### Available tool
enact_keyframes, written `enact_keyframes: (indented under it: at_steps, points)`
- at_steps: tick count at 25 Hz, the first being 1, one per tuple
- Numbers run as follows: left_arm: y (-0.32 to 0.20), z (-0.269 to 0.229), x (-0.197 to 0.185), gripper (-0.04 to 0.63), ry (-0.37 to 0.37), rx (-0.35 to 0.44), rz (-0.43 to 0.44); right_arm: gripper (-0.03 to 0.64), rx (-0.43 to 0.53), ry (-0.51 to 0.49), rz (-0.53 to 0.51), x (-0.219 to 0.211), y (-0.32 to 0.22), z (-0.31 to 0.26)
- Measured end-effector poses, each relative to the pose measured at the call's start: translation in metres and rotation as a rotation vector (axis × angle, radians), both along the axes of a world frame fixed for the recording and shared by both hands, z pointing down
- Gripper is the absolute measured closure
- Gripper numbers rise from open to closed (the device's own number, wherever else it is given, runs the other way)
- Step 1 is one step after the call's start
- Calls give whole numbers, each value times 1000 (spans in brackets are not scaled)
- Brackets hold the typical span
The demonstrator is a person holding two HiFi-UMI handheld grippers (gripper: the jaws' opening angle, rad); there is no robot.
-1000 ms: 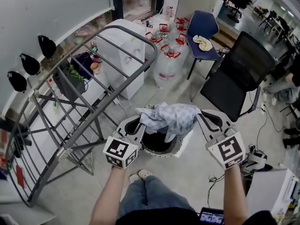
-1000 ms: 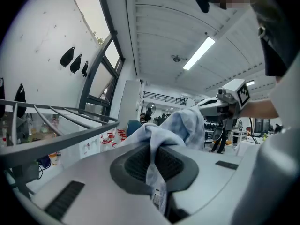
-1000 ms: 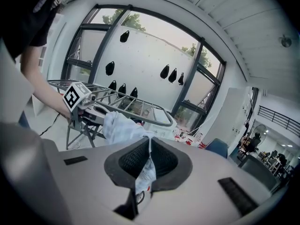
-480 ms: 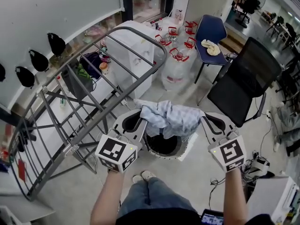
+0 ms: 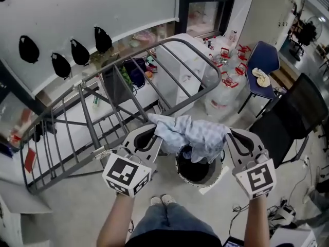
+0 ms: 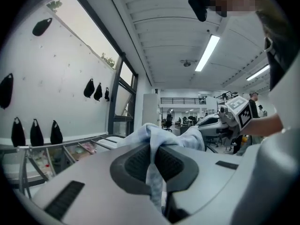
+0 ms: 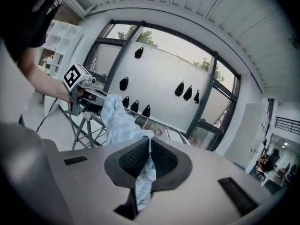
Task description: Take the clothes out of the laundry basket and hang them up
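Both grippers are up, with the pale blue checked cloth (image 5: 191,134) slung between them and bunched in the middle. On the left gripper (image 5: 153,139) the jaws are pinched down narrow on the cloth's left edge, and fabric hangs through between the pads. The right gripper (image 5: 229,138) shows the same: jaws clamped tight on the right edge, with a strip trailing below. The cloth hangs in the air over the round laundry basket (image 5: 205,183) on the floor. The grey drying rack (image 5: 177,39) stands to the left and beyond, and the cloth's far-left corner is near its lower rail.
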State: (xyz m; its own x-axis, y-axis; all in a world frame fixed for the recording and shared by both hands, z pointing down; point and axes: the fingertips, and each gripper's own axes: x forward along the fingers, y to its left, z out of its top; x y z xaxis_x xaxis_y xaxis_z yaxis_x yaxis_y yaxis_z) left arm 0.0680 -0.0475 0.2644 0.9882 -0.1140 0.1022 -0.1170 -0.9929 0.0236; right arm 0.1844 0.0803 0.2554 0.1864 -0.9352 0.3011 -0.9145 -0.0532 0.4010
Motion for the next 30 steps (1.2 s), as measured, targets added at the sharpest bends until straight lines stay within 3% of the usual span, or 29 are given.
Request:
enact_keyframes:
  at_steps: [7,18,23,30]
  points:
    - [-42,-16,-85,565,6,33,-217,603,51,7,-232,-66,-71,-20]
    - [-81,-31,-262,565,-37,79,-647,603,137,-36,-680,-221,-177,-42]
    - [-86,-44,-307,565,-59,97,-779,603,156,-68,-822,-272,-209,-54]
    - [-107,-51,-356,565,-76,117,-873,603,184,-82,-927,-331,-247,-66]
